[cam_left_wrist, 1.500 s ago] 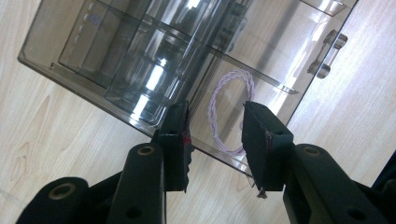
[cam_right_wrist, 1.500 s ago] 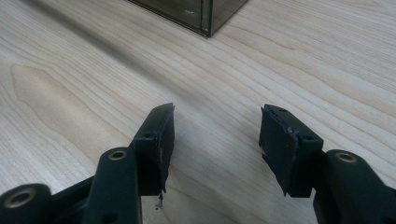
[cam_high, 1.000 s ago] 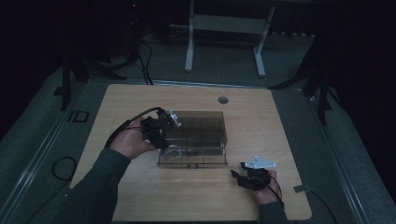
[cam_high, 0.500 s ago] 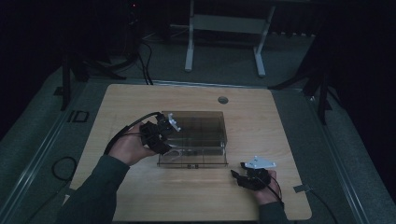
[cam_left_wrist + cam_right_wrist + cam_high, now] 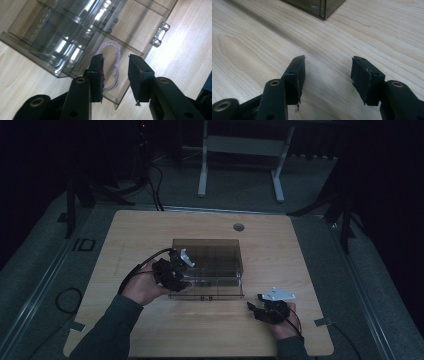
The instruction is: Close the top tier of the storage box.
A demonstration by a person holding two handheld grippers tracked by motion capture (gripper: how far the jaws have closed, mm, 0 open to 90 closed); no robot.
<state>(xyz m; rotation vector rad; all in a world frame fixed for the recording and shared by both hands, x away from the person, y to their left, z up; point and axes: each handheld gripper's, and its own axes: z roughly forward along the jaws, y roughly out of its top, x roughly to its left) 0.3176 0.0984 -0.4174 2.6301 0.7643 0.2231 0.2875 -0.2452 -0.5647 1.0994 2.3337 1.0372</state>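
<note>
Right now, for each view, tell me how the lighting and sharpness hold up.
High view: dim, underexposed, surroundings nearly black, only the wooden table readable. Left gripper view: bright, with white glare streaks on the clear plastic organizer box, the pale braided cord loop visible through it. Right gripper view: evenly lit, wood grain sharp, right gripper jaws slightly soft.

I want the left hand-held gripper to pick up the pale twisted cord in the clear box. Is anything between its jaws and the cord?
Probably yes. The cord seems to lie inside the clear box, behind its see-through wall. The open left hand-held gripper is outside that wall at the box's left end.
</note>
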